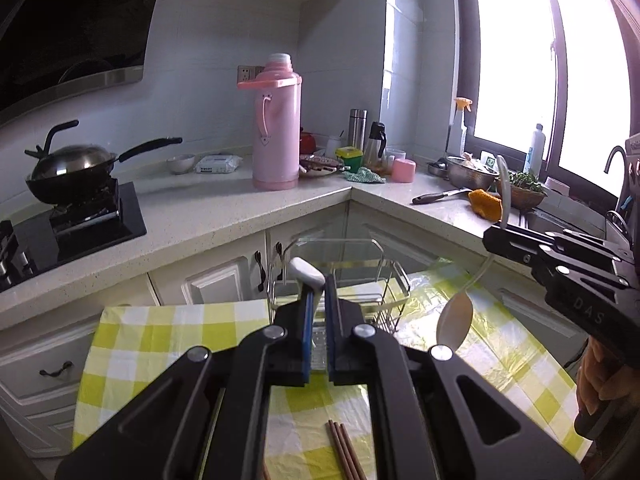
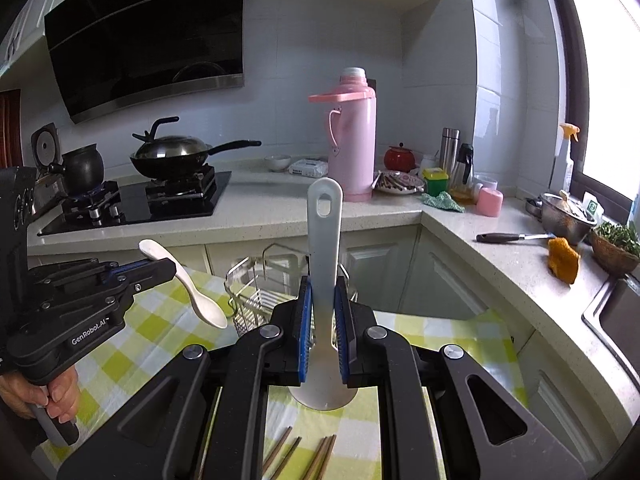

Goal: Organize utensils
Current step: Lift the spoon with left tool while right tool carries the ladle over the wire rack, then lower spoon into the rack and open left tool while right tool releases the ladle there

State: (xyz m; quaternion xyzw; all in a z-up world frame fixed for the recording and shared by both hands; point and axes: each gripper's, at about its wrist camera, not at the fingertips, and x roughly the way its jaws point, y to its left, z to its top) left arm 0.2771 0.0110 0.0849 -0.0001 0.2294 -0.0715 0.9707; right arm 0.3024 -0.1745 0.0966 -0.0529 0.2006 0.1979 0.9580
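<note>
My left gripper [image 1: 318, 300] is shut on a small white soup spoon [image 1: 307, 272]; in the right wrist view the spoon [image 2: 192, 288] hangs bowl-down from that gripper [image 2: 170, 270], just left of the wire utensil rack [image 2: 256, 296]. My right gripper [image 2: 322, 312] is shut on a white rice paddle [image 2: 325, 240], handle up. In the left wrist view the paddle [image 1: 456, 320] hangs from the right gripper [image 1: 492, 236], right of the rack [image 1: 340, 276]. Brown chopsticks [image 2: 304, 456] lie on the checked cloth below; they also show in the left wrist view [image 1: 344, 452].
The rack stands on a yellow-checked tablecloth [image 1: 160, 332] near the table's far edge. Behind is an L-shaped counter [image 1: 224, 212] with a pink thermos [image 1: 276, 128], a wok on the stove [image 1: 72, 172], bowls, a knife [image 1: 440, 196] and a sink at right.
</note>
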